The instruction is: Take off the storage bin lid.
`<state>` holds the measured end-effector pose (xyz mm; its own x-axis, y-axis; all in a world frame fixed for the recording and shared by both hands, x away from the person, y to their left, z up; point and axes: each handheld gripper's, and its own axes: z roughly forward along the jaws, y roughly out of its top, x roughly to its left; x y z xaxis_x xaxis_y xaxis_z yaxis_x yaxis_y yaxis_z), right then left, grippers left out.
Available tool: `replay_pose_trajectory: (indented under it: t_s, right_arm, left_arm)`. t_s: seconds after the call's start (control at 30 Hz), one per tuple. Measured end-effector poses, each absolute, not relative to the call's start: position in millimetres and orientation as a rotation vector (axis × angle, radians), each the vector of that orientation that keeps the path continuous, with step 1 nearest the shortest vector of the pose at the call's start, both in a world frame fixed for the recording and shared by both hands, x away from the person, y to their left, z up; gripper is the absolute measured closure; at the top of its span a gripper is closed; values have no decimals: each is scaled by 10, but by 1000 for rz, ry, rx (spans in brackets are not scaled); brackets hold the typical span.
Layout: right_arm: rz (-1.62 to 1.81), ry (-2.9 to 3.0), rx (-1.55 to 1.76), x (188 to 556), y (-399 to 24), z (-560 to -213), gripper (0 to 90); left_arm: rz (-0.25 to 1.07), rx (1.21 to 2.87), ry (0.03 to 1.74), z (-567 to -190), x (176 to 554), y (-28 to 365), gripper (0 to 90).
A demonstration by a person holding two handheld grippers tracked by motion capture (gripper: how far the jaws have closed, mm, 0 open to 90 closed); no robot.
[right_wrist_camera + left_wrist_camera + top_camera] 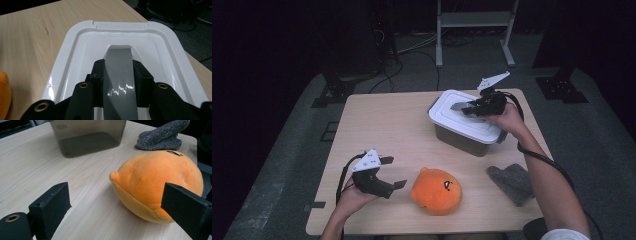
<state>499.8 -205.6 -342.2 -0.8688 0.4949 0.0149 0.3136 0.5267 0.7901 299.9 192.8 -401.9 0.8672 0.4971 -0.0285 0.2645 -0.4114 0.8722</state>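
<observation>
While right tool [117, 75] seemingly clamps grey tape handle [118, 72] on white lid [62, 65], left tool [387, 172] gapes wide.

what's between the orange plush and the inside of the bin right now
The white lid is on the bin, closing it off. The right gripper is clamped on the lid's grey handle. The left gripper stands open beside the orange plush, with bare table between plush and bin.

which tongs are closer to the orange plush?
Left. The left tongs sit open right beside the orange plush, one jaw at its side. The right tongs are far off, clamped on the white lid's grey handle.
</observation>
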Motion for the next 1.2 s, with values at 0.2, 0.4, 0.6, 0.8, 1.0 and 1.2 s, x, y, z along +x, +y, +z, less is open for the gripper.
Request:
replay_pose_trajectory:
  t_s: [0.2,0.4,0.6,0.8,1.0,1.2]
  right_arm:
    - [1280,2579,640,4979,-1903,-3425,656]
    - [1294,2605,585,4960,-1758,-3426,655]
    - [1298,2632,537,4931,-1635,-3425,655]
    - [1316,2649,493,4910,-1530,-3429,655]
    - [1328,2666,463,4885,-1452,-3431,655]
    - [1335,2676,435,4850,-1387,-3431,656]
  left_arm:
    - [290,2014,553,-4008,3000,1942,76]
    - [290,2014,551,-4008,2999,1944,76]
    - [289,2009,552,-4007,2994,1941,76]
    - [287,2003,555,-4009,2992,1940,75]
    - [288,2005,549,-4004,2993,1947,76]
    - [284,2007,546,-4005,2990,1941,76]
